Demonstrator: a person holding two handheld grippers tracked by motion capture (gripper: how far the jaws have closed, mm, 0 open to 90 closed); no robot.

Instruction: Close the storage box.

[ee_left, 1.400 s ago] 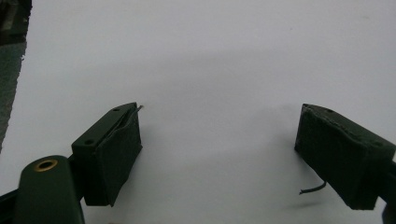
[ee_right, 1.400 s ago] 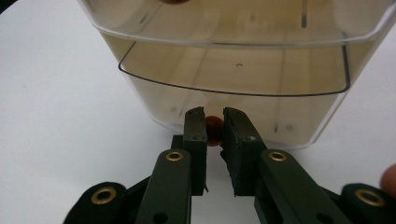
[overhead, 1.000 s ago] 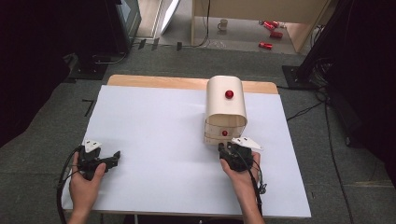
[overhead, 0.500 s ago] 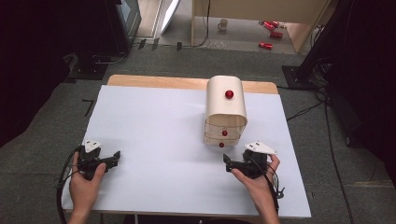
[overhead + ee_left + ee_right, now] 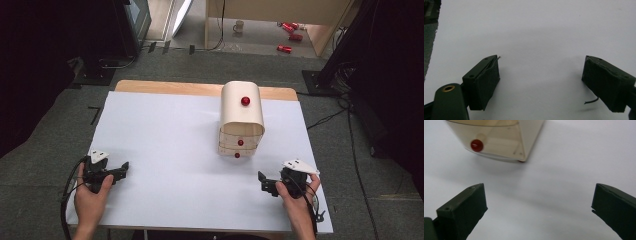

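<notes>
Cream rounded-top drawer chest with red knobs (image 5: 242, 117) stands toward the white counter's (image 5: 165, 130) far right edge; my right gripper (image 5: 266, 183), jaws wide apart, and left gripper (image 5: 121, 169), likewise empty, rest near its front corners.

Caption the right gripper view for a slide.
Open right gripper over the white table, facing the small drawer cabinet and its red knob.

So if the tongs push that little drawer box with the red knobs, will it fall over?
Probably it slides rather than tips: the drawer box sits flat on the smooth white table. It looks light, thin-walled, perhaps plastic, so a push up high might tip it. The bottom drawer seems slightly pulled out and could slide loose.
</notes>
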